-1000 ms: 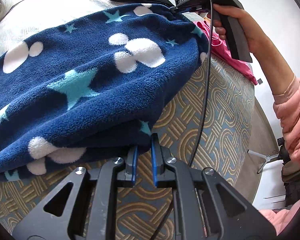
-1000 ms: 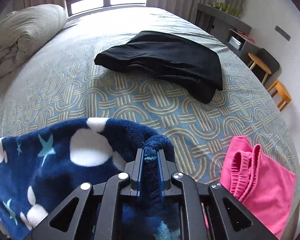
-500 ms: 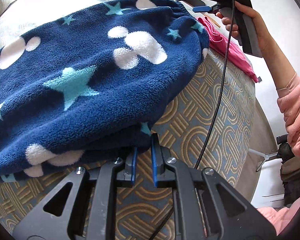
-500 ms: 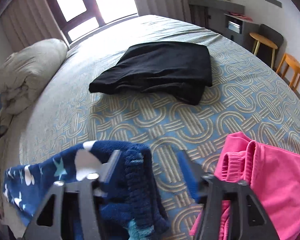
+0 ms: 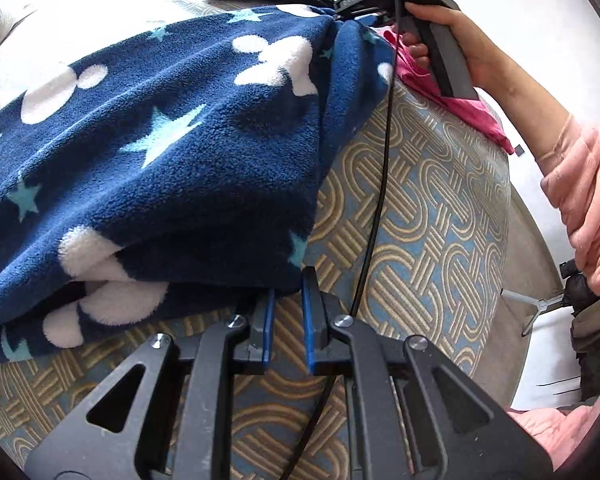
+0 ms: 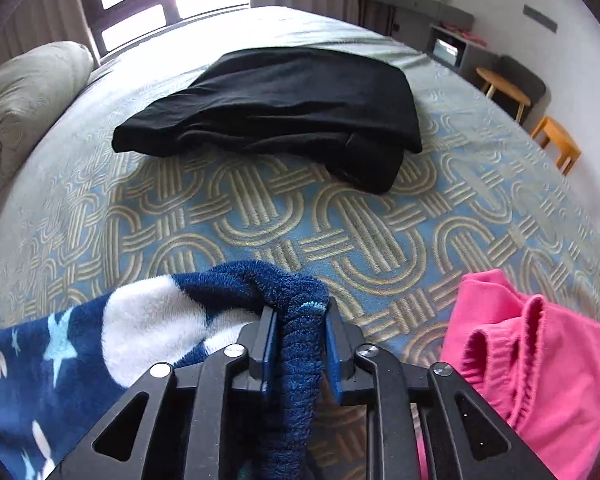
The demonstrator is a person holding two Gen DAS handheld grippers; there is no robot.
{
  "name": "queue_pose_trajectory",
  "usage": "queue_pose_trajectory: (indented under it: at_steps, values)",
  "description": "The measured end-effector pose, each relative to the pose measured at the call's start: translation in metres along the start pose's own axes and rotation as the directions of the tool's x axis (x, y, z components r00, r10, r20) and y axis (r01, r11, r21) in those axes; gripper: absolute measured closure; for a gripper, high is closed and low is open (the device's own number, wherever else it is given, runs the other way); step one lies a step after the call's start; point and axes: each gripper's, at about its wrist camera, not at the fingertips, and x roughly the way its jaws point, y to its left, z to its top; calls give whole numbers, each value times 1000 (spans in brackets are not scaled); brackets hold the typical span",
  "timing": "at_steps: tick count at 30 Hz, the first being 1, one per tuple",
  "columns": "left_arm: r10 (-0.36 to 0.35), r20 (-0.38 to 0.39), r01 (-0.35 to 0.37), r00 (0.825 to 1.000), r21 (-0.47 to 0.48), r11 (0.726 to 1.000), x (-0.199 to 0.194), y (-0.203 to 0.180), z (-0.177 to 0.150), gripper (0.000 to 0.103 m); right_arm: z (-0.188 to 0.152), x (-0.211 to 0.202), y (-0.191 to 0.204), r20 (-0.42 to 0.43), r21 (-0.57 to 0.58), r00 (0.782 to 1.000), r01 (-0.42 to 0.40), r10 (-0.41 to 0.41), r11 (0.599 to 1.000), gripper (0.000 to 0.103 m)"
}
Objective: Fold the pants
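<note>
The fleece pants [image 5: 172, 152] lie doubled on the bed [image 5: 420, 216], thick, soft and light, probably bulky and springy to crease. The right hand-held gripper [image 6: 298, 336] pinches the ribbed waistband, a sensible hold. The left hand-held gripper [image 5: 286, 316] stands slightly spread at the hem, gripping nothing. No writing legible.

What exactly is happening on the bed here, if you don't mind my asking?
A person is folding navy fleece pants on the patterned bedspread. The right gripper clamps the ribbed waistband, while the left gripper sits at the near fabric edge, jaws narrowly apart. Black pants and pink pants lie nearby.
</note>
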Motion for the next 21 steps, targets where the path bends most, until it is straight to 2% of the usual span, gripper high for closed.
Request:
queue_pose_trajectory:
  at_steps: [2, 5, 7, 12, 15, 17, 19, 21]
  values:
    - [-11, 1, 11, 1000, -17, 1000, -3, 5, 2, 91, -5, -21, -5, 23, -16, 999, 27, -27, 1000, 46]
    - [-10, 31, 10, 999, -20, 1000, -17, 10, 2, 90, -20, -64, -26, 103, 36, 995, -19, 15, 999, 32]
    - [-4, 55, 6, 999, -35, 999, -29, 16, 0, 88, -36, -85, -38, 104, 67, 992, -85, 77, 994, 27]
    - [20, 137, 4, 990, -172, 985, -73, 58, -8, 85, -86, -94, -46, 5, 156, 978, -209, 211, 965, 27]
    - [74, 178, -21, 981, -279, 960, -102, 94, -23, 84, -106, -87, -43, -17, 251, 940, -326, 341, 912, 26]
    - [134, 201, -56, 970, -351, 935, -120, 117, -36, 82, -106, -80, -40, -18, 307, 924, -358, 381, 882, 26]
    - [204, 216, -94, 955, -432, 897, -139, 140, -51, 75, -103, -70, -34, -31, 365, 913, -368, 407, 855, 26]
    - [268, 223, -121, 937, -513, 850, -155, 163, -71, 74, -98, -55, -25, -59, 414, 884, -400, 463, 818, 27]
